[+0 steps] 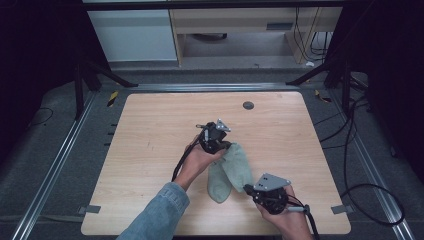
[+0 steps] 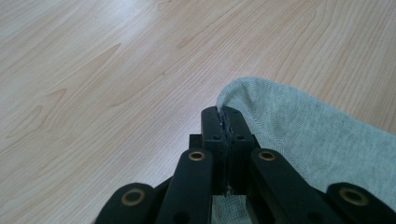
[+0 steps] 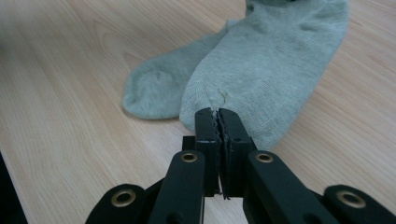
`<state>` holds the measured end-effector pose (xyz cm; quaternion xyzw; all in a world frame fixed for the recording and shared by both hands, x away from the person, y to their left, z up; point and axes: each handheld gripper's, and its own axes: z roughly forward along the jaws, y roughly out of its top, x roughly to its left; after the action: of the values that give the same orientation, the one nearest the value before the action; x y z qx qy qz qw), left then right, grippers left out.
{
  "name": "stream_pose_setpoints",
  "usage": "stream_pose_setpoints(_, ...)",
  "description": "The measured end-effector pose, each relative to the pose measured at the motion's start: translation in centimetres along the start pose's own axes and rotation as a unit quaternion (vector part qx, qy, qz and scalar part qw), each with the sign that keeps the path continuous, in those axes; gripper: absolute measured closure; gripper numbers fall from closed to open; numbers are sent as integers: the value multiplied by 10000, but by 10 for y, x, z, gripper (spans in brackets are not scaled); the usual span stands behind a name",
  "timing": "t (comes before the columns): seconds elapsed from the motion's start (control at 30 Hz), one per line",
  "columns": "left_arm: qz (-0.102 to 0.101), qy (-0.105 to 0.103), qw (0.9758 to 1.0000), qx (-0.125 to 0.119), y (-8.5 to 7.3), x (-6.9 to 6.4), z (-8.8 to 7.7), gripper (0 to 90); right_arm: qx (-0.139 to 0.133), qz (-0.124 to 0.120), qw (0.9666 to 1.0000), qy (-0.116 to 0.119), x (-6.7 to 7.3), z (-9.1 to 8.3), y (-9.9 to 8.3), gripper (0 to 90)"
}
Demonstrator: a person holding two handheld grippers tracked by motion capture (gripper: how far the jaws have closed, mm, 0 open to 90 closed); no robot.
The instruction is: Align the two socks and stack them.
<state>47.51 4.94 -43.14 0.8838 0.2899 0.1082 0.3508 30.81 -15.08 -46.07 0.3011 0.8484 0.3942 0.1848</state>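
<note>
Two pale green socks lie overlapped near the middle of the wooden table [image 1: 150, 130]. The upper sock [image 1: 239, 166] is pinched at both ends. My left gripper [image 1: 226, 146] is shut on its far end, and fabric shows between the pads [image 2: 226, 114] with the sock [image 2: 308, 140] trailing off to the right. My right gripper [image 1: 246, 188] is shut on the near toe end [image 3: 217, 114] of that sock [image 3: 275, 60]. The lower sock [image 1: 219, 184] lies flat beside it on the left, free of both grippers [image 3: 156, 91].
A small dark round cap [image 1: 248, 105] sits in the tabletop near its far edge. Black frame legs [image 1: 80, 85] stand off the far corners. Cables [image 1: 350, 165] loop over the floor to the right of the table. A sleeve [image 1: 160, 212] comes in from the bottom.
</note>
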Motion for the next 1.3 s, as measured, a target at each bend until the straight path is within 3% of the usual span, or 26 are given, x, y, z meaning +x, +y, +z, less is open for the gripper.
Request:
stream_pose_setpoints(0.23,77,-14,10000,56,-4,7,-8,889,29,-80,9998,152,9,12,8,881)
stream_pose_setpoints(0.63,30,-35,9999,106,-14,20,-18,888,12,-201,9990,391,24,29,24,882)
stream_pose_setpoints(1.3,136,-206,9990,366,-23,21,-9,884,83,-246,9978,607,39,46,24,882)
